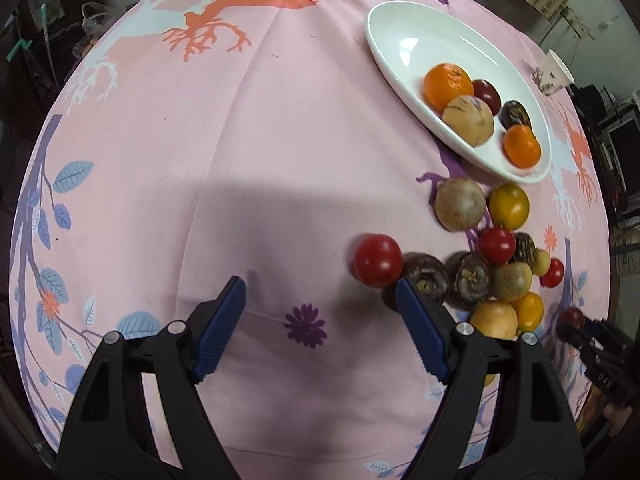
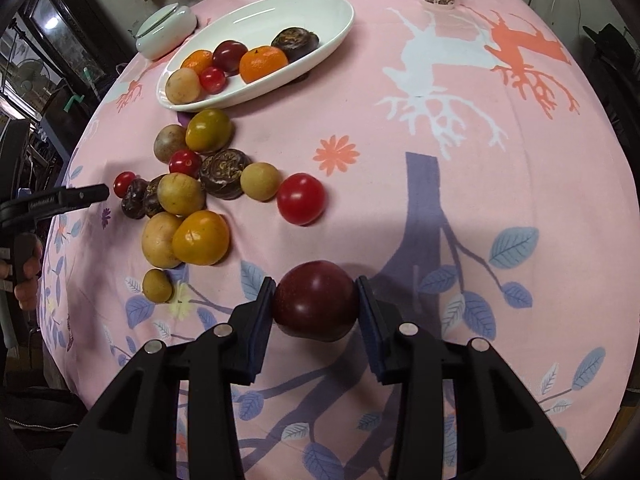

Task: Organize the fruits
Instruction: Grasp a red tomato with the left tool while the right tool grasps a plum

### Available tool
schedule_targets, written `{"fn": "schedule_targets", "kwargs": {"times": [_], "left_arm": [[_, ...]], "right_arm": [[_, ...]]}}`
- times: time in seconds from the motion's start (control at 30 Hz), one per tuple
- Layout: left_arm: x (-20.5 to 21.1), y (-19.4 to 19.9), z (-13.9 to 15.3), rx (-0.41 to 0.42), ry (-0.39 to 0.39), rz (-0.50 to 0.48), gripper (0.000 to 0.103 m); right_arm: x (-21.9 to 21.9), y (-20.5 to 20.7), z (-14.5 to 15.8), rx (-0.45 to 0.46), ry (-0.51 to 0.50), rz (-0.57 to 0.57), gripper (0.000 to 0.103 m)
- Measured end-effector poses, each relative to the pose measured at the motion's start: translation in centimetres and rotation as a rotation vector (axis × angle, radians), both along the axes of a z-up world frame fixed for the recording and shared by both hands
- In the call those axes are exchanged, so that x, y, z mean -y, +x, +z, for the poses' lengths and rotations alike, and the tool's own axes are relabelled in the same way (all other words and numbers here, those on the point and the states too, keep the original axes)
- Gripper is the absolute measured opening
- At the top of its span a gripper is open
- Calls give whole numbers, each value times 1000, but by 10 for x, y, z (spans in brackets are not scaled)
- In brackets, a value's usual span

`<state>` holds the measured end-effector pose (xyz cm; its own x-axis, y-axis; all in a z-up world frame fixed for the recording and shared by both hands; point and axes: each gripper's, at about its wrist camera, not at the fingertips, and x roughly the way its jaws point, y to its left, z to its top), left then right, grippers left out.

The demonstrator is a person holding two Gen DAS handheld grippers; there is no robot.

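The sorting is sitting partway done, judging by the layout: the white oval dish (image 2: 256, 52) is already carrying about six fruits, among them a glossy mandarin (image 2: 263, 65), while a loose pile (image 2: 188, 196) of a dozen or so is still waiting on the cloth just in front of the dish. The right gripper (image 2: 316, 300) is clamping a smooth, dark red plum (image 2: 316, 300) between its pads, well short of the dish and apart from the pile. The left gripper (image 1: 320, 312) is hanging wide and empty beside the pile, near a shiny red tomato (image 1: 378, 260). The dish is looking glazed and slick; the pink printed tablecloth (image 2: 400, 208) soft and faintly creased. The fruits are ranging from waxy rounds to rough, wrinkled dark ones.
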<state>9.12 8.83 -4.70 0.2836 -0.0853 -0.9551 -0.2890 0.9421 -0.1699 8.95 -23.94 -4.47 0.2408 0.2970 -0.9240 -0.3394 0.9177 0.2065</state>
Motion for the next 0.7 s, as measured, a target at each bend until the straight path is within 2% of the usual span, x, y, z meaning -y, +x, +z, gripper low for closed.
{"fn": "schedule_targets", "kwargs": {"times": [0.17,0.27,0.33,0.37,0.43,0.47,0.57,0.7], "left_arm": [[-1,12,-7,-10,-95,72,76],[7,19,-12,-23,-114,82,67],[12,24,-17,-43,-115,75,54],[11,25,-17,-40,-135,83,51],[12,25,-18,-34,-171,93,35],[13,24,-18,-31,-183,90,33],[18,21,-15,-17,-158,64,32],[7,18,-23,-19,-235,125,33]], "right_arm": [[-8,1,-2,-12,1,19,41],[-9,1,-4,-18,1,23,41],[-10,1,-5,-21,2,26,41],[-10,1,-5,-21,4,26,41],[-11,1,-4,-22,10,31,41],[-13,1,-4,-22,11,33,41],[-15,2,-4,-22,18,39,41],[-19,3,-2,-20,25,51,41]]}}
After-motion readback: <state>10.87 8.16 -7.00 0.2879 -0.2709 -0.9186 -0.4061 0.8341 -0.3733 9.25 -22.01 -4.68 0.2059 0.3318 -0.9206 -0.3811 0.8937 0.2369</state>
